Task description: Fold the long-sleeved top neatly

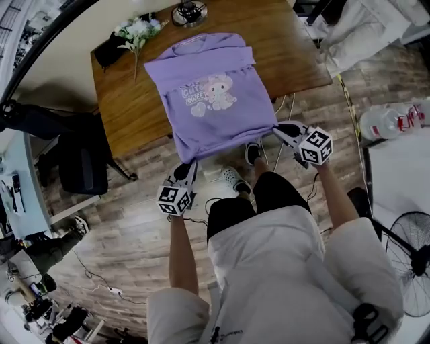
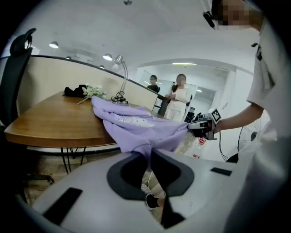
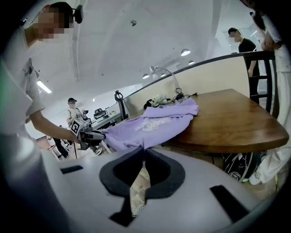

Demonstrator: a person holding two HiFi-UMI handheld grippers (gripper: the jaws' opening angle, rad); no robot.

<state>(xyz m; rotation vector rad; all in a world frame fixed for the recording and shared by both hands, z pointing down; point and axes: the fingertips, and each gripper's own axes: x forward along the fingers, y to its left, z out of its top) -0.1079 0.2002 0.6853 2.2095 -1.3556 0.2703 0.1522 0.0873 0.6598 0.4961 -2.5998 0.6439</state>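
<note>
Left gripper view shows the left gripper (image 2: 149,154) with its jaws clamped together on a pinch of purple cloth, one hem corner of the long-sleeved top (image 2: 136,125). Right gripper view shows the same on the other side: the right gripper (image 3: 144,150) is clenched on the second hem corner of the top (image 3: 154,125). That makes two grippers, each holding one corner, and one garment stretched between them.

From the head view, the left gripper (image 1: 190,163) and the right gripper (image 1: 277,131) hold the hem just off the near edge of the table (image 1: 134,114), clear of the floor. The rest of the top (image 1: 208,101) lies on the wood with its collar at the far side and a single cartoon print facing up.

On that one wooden table, beyond the collar, stands one desk lamp (image 1: 189,12). To its left lie one bunch of white flowers (image 1: 138,30) and one dark bundle (image 1: 107,50). Two shoes (image 1: 232,178) show below the hem. On the floor to the right are one clear bottle (image 1: 386,122) and one fan (image 1: 410,262). Two people (image 2: 179,95) stand behind the table in the left gripper view.
</note>
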